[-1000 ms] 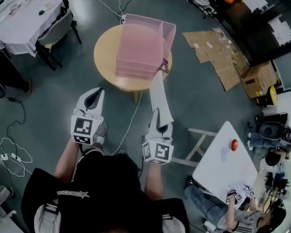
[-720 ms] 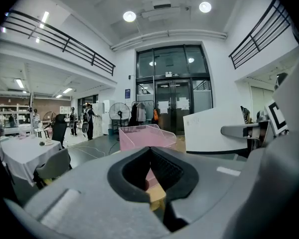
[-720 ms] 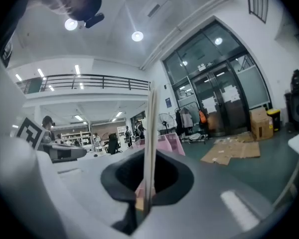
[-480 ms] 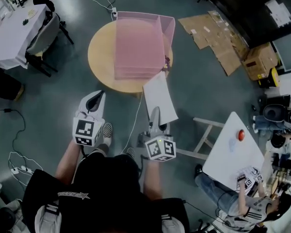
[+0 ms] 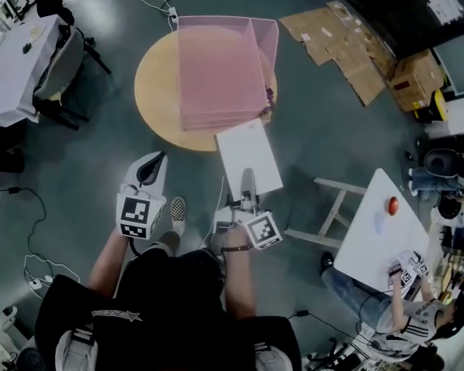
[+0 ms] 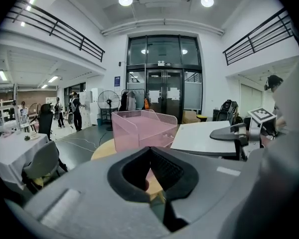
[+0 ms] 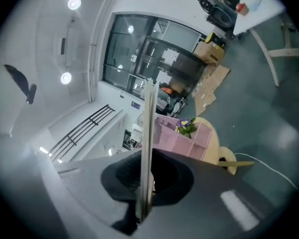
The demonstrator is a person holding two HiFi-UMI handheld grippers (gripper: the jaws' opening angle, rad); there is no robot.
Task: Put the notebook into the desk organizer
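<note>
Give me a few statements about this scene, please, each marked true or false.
1. The right gripper is shut on the notebook. True.
2. The notebook already lies inside the pink desk organizer. False: it is held outside it, on the person's side.
3. The desk organizer stands on a round wooden table. True.
4. The left gripper holds a pen. False: nothing is between its jaws.

White notebook [image 5: 249, 153] level, near pink organizer [image 5: 220, 72]
</note>
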